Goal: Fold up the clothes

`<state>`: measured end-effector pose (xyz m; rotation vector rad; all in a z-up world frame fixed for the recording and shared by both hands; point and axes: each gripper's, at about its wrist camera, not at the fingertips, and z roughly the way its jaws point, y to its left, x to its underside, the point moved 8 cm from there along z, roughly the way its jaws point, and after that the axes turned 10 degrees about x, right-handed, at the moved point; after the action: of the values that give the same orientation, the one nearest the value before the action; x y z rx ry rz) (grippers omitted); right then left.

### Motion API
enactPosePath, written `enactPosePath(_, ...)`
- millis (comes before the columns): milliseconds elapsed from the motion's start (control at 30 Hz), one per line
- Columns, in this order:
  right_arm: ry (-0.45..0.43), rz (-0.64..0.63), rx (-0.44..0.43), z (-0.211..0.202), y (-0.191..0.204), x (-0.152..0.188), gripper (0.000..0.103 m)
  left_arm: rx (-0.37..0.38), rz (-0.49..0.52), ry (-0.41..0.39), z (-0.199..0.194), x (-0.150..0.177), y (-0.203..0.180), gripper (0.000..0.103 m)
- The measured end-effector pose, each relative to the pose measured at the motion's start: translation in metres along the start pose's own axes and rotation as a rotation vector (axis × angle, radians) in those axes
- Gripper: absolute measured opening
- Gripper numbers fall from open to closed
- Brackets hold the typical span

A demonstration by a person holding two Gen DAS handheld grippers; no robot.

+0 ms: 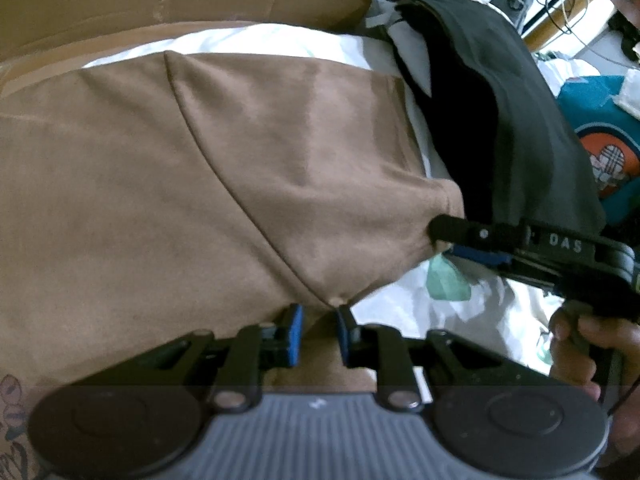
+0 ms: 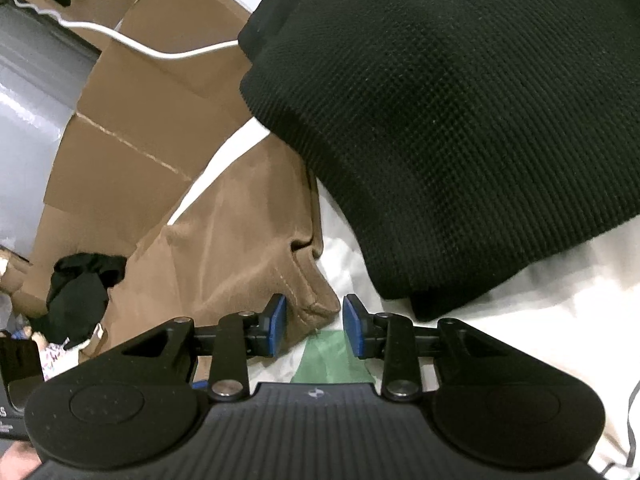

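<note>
A brown garment (image 1: 200, 184) lies spread on a white sheet (image 1: 260, 40). My left gripper (image 1: 319, 330) sits at its near edge, blue pads shut on a thick fold of the brown cloth. My right gripper (image 1: 440, 240) comes in from the right at the garment's right corner. In the right wrist view, that gripper (image 2: 315, 326) stands open. The hemmed corner of the brown garment (image 2: 240, 248) lies between its pads, with a gap on the right side showing sheet (image 2: 520, 300).
A black waffle-knit garment (image 2: 440, 120), also seen as a dark folded pile (image 1: 500, 112), lies just right of the brown one. Cardboard boxes (image 2: 132, 132) stand behind. A green piece (image 2: 332, 356), a teal printed item (image 1: 600, 132) and a white cable (image 2: 160, 53) lie around.
</note>
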<state>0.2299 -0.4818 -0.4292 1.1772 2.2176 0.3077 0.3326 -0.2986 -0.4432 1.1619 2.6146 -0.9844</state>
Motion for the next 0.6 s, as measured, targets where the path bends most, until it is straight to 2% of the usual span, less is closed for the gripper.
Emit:
enactPosePath(67,-0.002,-0.004,-0.026,-0.003,0.004,-0.001,0.016,0.001,-0.006,0.000,0.000,0.000,0.001,0.020)
enactPosePath(133,0.000,-0.007,-0.063,-0.007,0.010,-0.003,0.012,0.002,-0.008,-0.002,-0.001,0.001,0.001,0.020)
enactPosePath(400,-0.105,-0.169,-0.239,-0.038,0.067,0.001,0.011,0.004,-0.020,-0.023,-0.002,0.003,0.003,0.021)
enactPosePath(600,-0.102,-0.229,-0.323,-0.035,0.097,0.013,0.010,0.013,-0.006,-0.040,-0.004,0.007,0.004,0.021)
